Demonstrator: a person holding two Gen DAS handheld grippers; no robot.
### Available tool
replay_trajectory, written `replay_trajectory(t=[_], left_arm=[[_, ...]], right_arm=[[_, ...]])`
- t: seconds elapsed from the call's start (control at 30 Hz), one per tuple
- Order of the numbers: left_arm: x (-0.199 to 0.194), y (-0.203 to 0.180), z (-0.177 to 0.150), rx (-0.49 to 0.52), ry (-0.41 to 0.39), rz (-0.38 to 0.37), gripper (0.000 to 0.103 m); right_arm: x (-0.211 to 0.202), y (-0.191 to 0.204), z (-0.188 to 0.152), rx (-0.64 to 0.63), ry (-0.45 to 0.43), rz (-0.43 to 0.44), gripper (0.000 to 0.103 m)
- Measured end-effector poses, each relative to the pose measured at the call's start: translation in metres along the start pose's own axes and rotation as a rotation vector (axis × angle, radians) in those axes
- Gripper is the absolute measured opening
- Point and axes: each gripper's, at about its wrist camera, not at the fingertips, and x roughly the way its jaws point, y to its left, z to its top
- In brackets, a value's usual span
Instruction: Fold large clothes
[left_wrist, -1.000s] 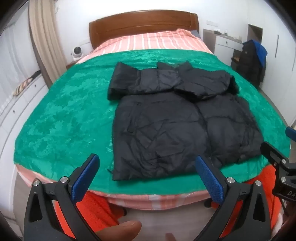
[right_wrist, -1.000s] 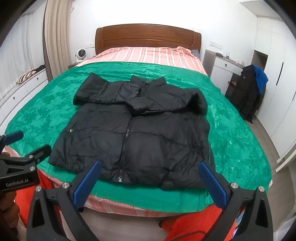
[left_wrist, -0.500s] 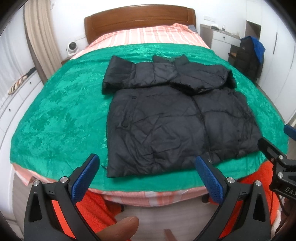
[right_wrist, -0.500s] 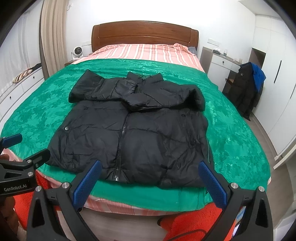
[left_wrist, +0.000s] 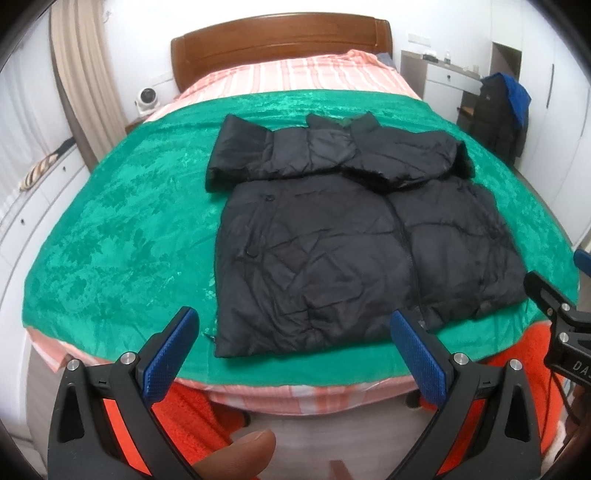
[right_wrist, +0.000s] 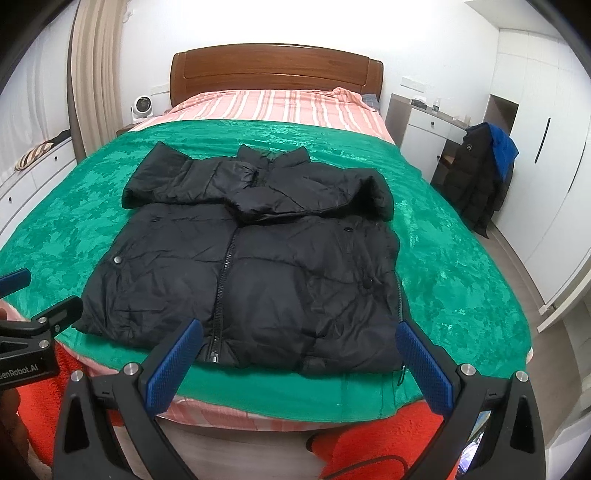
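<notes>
Both grippers, left (left_wrist: 291, 349) and right (right_wrist: 297, 356), jaws wide and empty, above the black jacket (right_wrist: 255, 266) on the bed (right_wrist: 461, 280).

Home bedroom, bed (right_wrist: 280, 107) w/ wooden headboard (right_wrist: 277, 70), curtain (right_wrist: 92, 74), wardrobe (right_wrist: 546, 147)

White lettering reads "enRobot.AI" on the black body of the left hand-held gripper (right_wrist: 37, 325) at the left edge of the right wrist view; the first letter of the word is cut off by the frame edge. In the left wrist view, the black body of the right hand-held gripper (left_wrist: 554, 295) at the right edge carries pale letters "DA", with the rest running out of the frame. A small pale emblem sits on the chest of the dark jacket (right_wrist: 476, 181) hanging by the wardrobe, too small to read. Nothing else is legible
</notes>
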Motion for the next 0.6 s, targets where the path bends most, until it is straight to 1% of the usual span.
replay_trajectory(t=[0.33, 0.6], left_arm=[[-0.0013, 0.0000, -0.0017, 0.002, -0.004, 0.000, 0.103], [-0.0019, 0.0002, -0.0020, 0.001, -0.003, 0.003, 0.103]], right_arm=[[0.0002, 0.0018, -0.0018, -0.009, 0.000, -0.018, 0.103], [0.0005, 0.0020, -0.0021, -0.011, 0.000, -0.016, 0.103]])
